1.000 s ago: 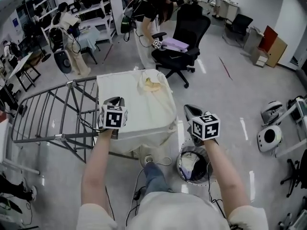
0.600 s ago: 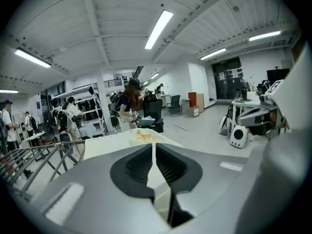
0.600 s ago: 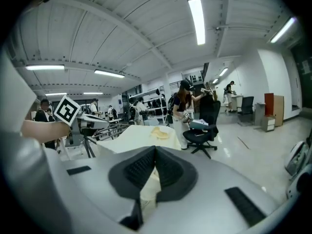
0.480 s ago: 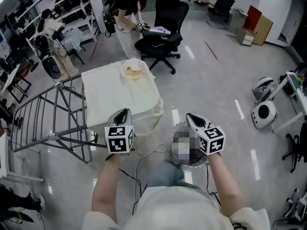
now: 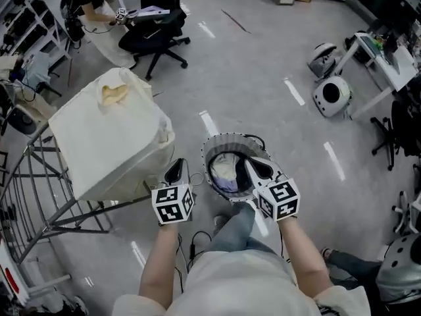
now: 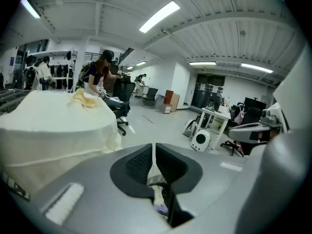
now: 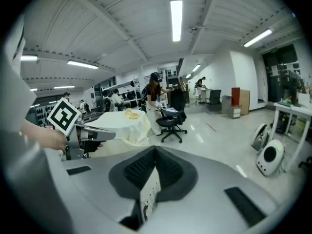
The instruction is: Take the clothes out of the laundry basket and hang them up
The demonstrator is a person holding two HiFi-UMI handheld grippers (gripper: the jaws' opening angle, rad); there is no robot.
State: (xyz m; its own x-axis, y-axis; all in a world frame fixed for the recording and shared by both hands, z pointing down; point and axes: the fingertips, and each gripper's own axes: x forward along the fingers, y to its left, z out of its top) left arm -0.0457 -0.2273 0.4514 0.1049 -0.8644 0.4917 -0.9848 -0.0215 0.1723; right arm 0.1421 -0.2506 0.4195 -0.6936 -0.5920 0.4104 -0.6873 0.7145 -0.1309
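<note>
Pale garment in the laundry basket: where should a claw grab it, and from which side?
Pinch the bunched pale cloth lying uppermost, coming straight down through the open top. The laundry basket stands upright with a wall all round, so a side approach looks unworkable.

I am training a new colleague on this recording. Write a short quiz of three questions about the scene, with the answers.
1. True or false: the left gripper holds a garment.
2. What lies over the drying rack? A) a cream cloth B) a blue towel C) nothing
3. Fill in: in the head view, the right gripper shows over the laundry ____.

Key: 1 false, its jaws are together and empty; 2 A; 3 basket.
</note>
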